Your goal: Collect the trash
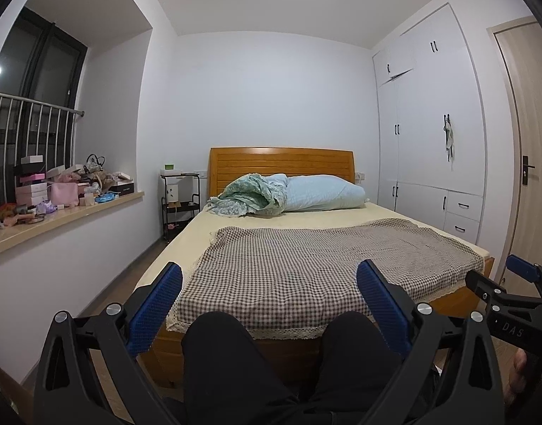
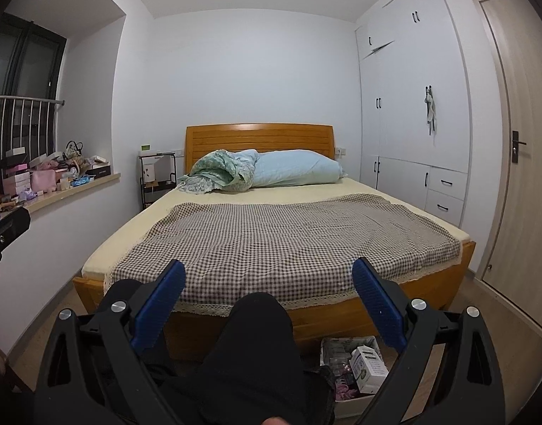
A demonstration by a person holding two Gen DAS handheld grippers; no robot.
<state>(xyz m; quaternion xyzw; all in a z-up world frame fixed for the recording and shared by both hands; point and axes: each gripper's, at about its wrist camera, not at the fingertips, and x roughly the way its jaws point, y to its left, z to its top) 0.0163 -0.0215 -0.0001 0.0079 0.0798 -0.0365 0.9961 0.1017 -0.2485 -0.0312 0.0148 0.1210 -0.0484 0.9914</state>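
My left gripper (image 1: 269,276) is open, its blue pads wide apart with nothing between them, held above a person's black-trousered knees (image 1: 228,347) and facing the bed. My right gripper (image 2: 269,276) is open too and holds nothing. On the floor at the bed's foot stands a white bin (image 2: 352,364) with a white carton (image 2: 370,363), wrappers and pink scraps inside, below and between the right gripper's fingers. The right gripper (image 1: 522,276) shows at the right edge of the left wrist view.
A wooden bed (image 1: 281,163) with a checked cloth (image 1: 324,262), a blue pillow and a green quilt fills the middle. A cluttered windowsill (image 1: 58,191) runs along the left wall. A black bedside cart (image 1: 180,205) stands by the headboard. White wardrobes (image 1: 434,124) and a door (image 1: 529,141) line the right.
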